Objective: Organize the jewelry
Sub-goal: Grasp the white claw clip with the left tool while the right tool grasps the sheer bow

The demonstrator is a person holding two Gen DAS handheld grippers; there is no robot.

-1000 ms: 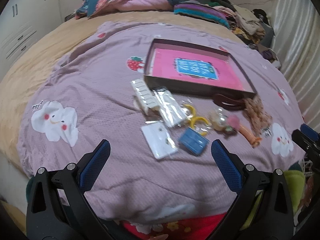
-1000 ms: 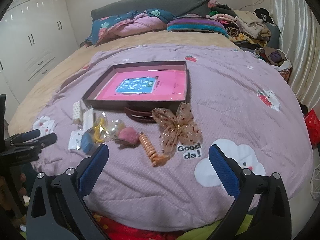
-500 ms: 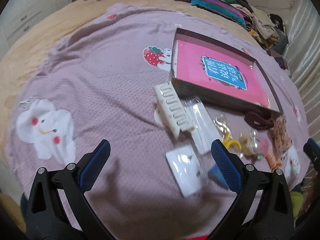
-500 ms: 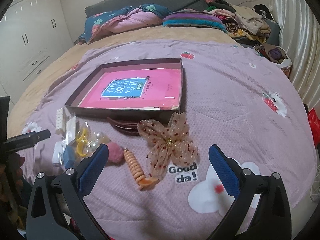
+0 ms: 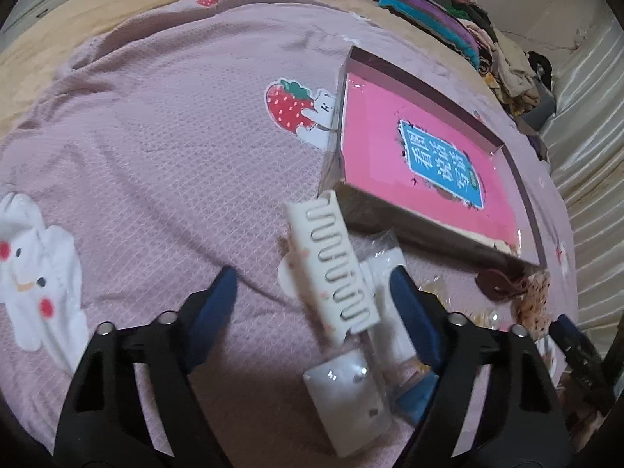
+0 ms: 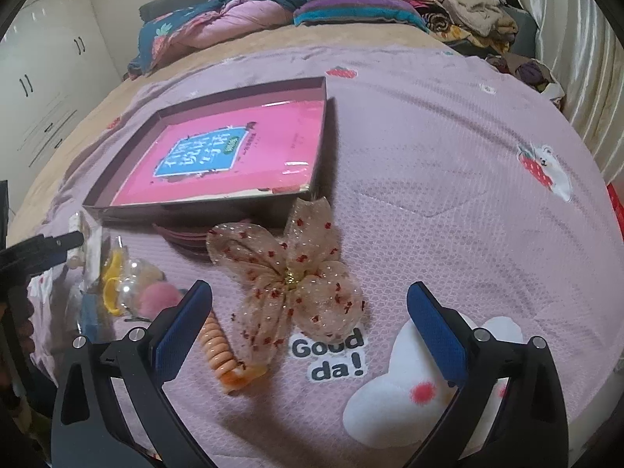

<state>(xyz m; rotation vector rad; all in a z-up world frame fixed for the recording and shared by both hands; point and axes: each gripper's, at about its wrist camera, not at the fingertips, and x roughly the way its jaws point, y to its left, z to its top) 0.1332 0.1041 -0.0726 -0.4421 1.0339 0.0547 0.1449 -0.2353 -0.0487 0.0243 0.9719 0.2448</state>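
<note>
A white comb-shaped hair clip (image 5: 331, 265) lies on the purple blanket just in front of the shallow brown box (image 5: 518, 179) with a pink book inside. My left gripper (image 5: 312, 304) hovers over the clip with its jaws closing. The clip lies between the blue pads, and the left pad stands clear of it. A sheer beige bow with red dots (image 6: 288, 273) lies in front of the box (image 6: 323, 117). My right gripper (image 6: 310, 329) is open just before the bow. An orange spiral hair tie (image 6: 222, 351) lies by its left finger.
A white earring card (image 5: 347, 394), a clear packet (image 5: 386, 269) and a blue piece (image 5: 417, 394) lie beside the clip. A dark red clip (image 5: 495, 284), yellow rings (image 6: 111, 284) and a pink pompom (image 6: 156, 298) lie nearby. Folded bedding (image 6: 234, 15) and clothes are piled at the bed's head.
My left gripper has come down and forward onto the white comb clip, and its jaws have narrowed. My right gripper has sunk closer to the bow, still wide open.
</note>
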